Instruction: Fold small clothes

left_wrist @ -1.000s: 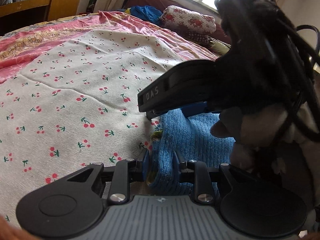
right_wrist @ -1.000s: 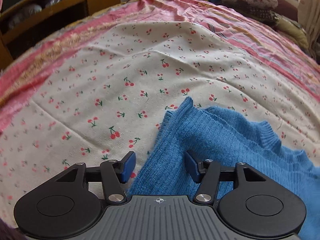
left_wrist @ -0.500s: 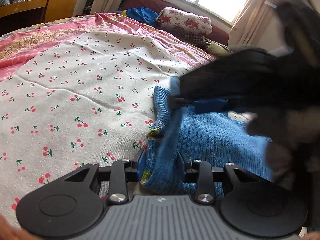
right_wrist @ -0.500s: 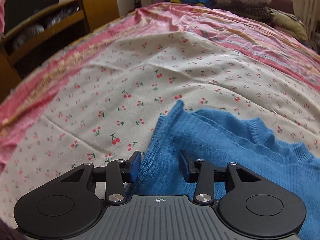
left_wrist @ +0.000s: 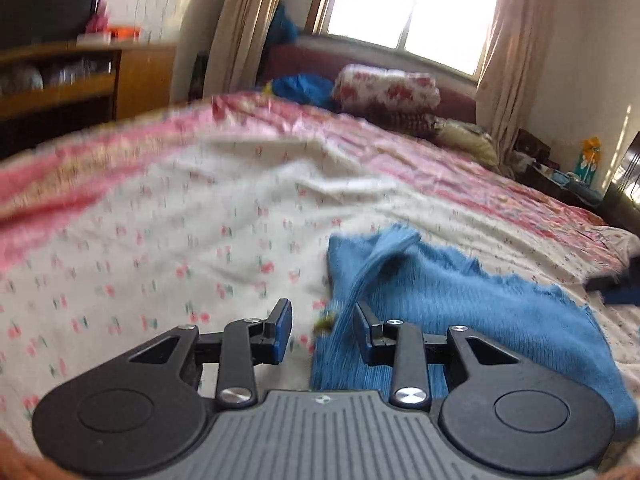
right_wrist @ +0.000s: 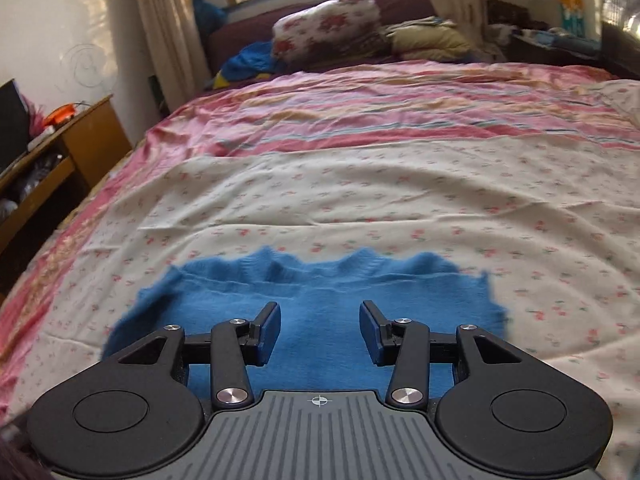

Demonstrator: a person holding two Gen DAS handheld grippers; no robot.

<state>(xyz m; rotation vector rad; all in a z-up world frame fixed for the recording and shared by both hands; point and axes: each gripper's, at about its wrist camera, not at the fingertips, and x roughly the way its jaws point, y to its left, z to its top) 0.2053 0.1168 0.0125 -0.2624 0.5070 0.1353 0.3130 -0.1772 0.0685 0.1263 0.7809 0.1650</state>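
Item: blue sweater [right_wrist: 320, 300], lying on the bed [right_wrist: 400, 184], spread on the cherry-print sheet [left_wrist: 160, 240]. One edge ridge stands up beside the left gripper [left_wrist: 322, 332]; folding judged barely begun, most left. Left gripper and right gripper [right_wrist: 319, 330]: fingers apart, holding nothing. Room: pillows [right_wrist: 332, 28], window [left_wrist: 412, 8], curtains, wooden shelf [left_wrist: 80, 80].

Left gripper [left_wrist: 322, 334] points forward and low, its jaws spread apart. Right gripper [right_wrist: 319, 330] is level, jaws likewise wide, gripping nothing.
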